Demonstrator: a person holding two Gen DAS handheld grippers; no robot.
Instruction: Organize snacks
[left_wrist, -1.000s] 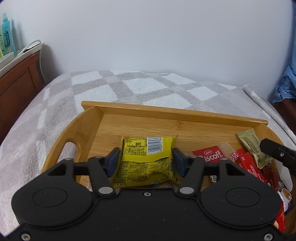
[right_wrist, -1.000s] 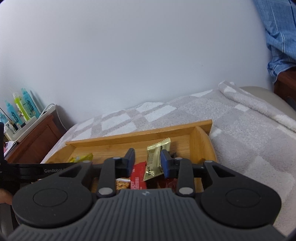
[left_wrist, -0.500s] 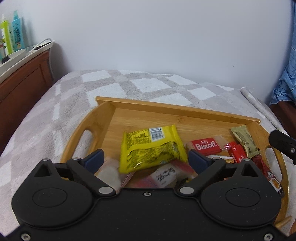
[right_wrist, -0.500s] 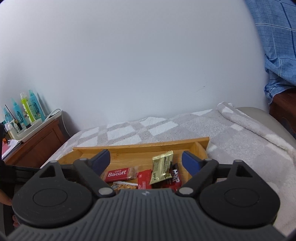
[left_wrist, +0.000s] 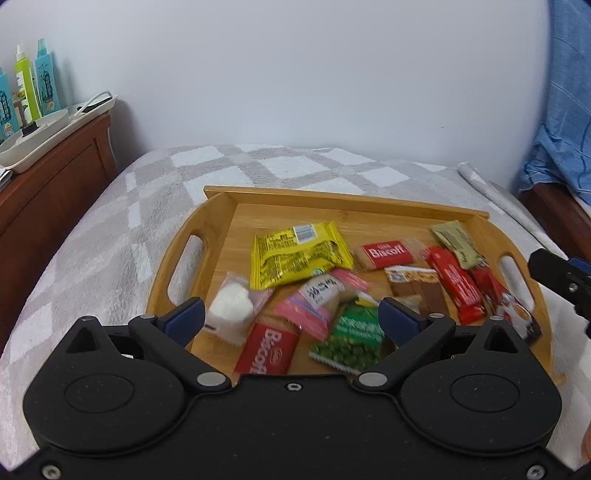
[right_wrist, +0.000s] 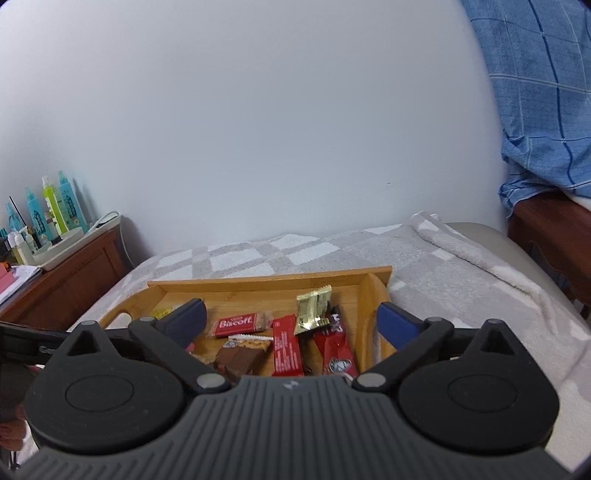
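The left gripper (left_wrist: 291, 317) is opening wide, pinching nothing, above the tray (left_wrist: 343, 201). The right gripper (right_wrist: 291, 317) is opening too, the gold packet (right_wrist: 312, 308) lying free ahead.

Matte black left tongs (left_wrist: 291, 317) and ribbed grey-black right tongs (right_wrist: 291, 319) carry blue fingertip pads (left_wrist: 184, 319) and silver pivot screws.

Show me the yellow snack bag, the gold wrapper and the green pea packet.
yellow snack bag (left_wrist: 297, 258), left wrist view, middle of its printed back.
gold wrapper (right_wrist: 312, 309), right wrist view, centre of the foil.
green pea packet (left_wrist: 351, 341), left wrist view, its front.
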